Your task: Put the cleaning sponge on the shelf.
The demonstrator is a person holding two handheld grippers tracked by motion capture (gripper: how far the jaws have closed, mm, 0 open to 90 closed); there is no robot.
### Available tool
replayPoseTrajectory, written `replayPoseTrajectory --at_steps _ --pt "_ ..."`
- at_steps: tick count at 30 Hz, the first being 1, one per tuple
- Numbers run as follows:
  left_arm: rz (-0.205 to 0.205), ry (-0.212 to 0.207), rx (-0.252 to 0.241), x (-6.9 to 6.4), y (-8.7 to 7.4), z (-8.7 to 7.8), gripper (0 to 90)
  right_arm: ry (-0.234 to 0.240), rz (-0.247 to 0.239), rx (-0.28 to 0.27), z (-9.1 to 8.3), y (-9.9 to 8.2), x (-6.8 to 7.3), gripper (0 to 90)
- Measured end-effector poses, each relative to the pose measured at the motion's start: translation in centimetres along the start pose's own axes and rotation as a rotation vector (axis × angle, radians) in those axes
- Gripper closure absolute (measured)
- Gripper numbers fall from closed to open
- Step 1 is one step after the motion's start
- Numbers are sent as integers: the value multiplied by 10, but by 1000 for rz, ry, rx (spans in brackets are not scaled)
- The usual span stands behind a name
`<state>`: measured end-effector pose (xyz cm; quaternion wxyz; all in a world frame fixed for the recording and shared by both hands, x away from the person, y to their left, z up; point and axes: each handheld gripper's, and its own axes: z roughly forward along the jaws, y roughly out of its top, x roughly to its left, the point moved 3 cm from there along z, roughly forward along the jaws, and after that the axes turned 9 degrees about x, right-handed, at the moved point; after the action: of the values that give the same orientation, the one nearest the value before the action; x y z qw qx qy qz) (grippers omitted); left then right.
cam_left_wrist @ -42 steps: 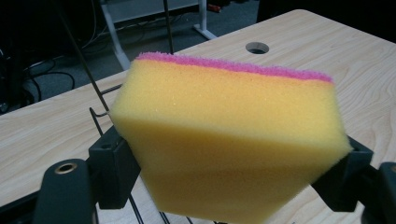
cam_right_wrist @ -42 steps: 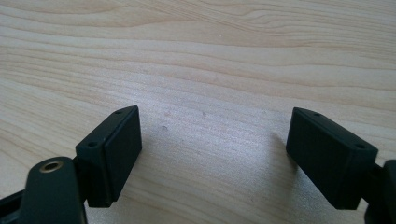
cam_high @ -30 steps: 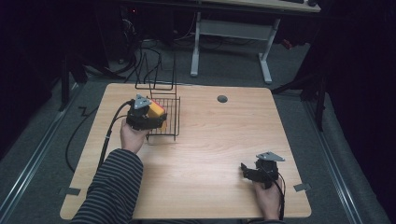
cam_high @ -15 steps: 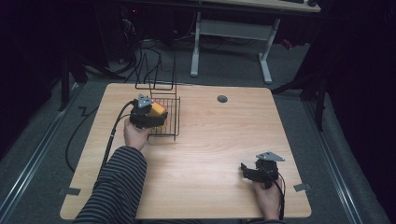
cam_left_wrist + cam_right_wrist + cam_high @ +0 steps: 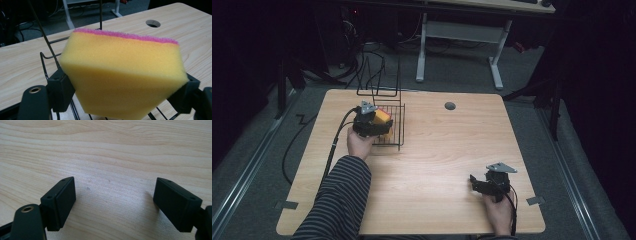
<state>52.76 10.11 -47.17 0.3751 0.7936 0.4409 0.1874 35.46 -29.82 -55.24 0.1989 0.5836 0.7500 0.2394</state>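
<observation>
One sponge, yellow foam with a pink scouring layer along its top edge, sits clamped between the two black jaws of the left gripper; both pads press into its sides. In the high view the sponge shows as a yellow block at the gripper's front end, over the black wire rack. Whether it touches the wires cannot be told from either view.

Rack stands near the table's far-left corner, a low wire basket with taller upright loops rising at its far side (thin rods of it cross the left gripper view behind and below the sponge). Left gripper held by the left hand, striped sleeve running back to the table's near edge; a black cable trails from it off the left edge.

Right gripper rests low near the table's near-right corner, grey three-cornered plate on top, held by the right hand. Its own view shows the right gripper with jaws spread wide, bare wood grain between them, nothing held.

Wooden table light-coloured, with a round cable hole near the far edge, right of centre. Same hole visible beyond the sponge in the left gripper view.
</observation>
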Motion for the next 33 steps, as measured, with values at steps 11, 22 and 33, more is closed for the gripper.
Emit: replayPoseTrajectory --at_steps 11,22,33 --pt "-4 3 9 0 -1 4 216 0 1 0 0 0 0 184" --pt "-17 -10 17 3 -1 4 192 0 1 0 0 0 0 184" --pt "-26 -17 23 5 -2 5 134 0 1 0 0 0 0 184"
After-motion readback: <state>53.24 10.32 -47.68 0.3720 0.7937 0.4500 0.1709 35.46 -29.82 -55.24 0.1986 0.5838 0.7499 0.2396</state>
